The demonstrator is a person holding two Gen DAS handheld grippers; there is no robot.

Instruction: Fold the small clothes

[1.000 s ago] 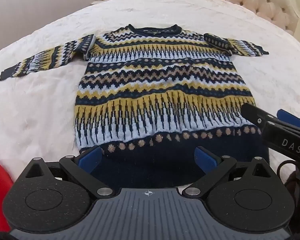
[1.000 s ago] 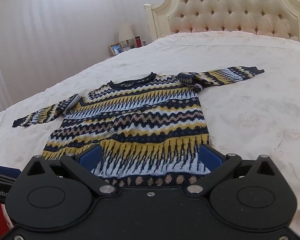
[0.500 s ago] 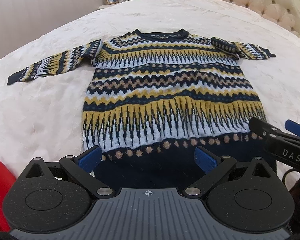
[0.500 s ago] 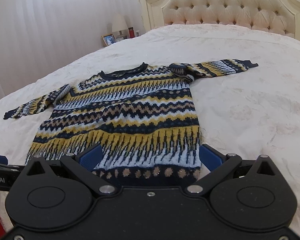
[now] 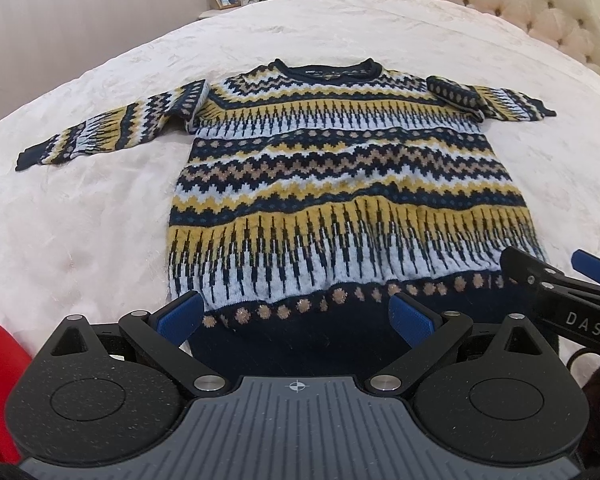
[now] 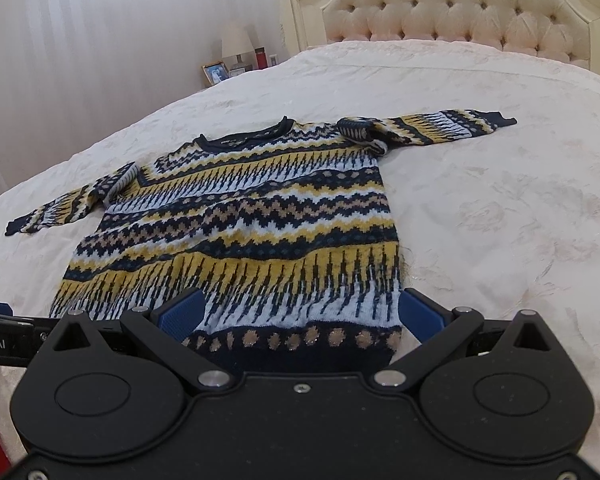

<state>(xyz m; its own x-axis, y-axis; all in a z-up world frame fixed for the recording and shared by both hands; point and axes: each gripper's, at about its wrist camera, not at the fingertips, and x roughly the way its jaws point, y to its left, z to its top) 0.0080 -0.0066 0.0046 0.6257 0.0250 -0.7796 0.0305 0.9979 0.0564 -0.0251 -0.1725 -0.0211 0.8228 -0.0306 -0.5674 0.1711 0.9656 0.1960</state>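
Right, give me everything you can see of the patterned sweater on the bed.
The sweater is a knit in bands of navy, mustard, pale blue and tan: zigzags, dots and spiked stripes, with a navy rolled neckline and a dark hem. It lies flat and unfolded on the cream bedspread, neckline toward the headboard, both sleeves spread sideways, each bunched near the shoulder. The hem faces both open grippers; whether either touches it cannot be told.

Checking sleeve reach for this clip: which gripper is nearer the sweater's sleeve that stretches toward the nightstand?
Left. The left gripper sits at the hem below that sleeve; the right gripper sits at the hem's opposite corner, farther away.
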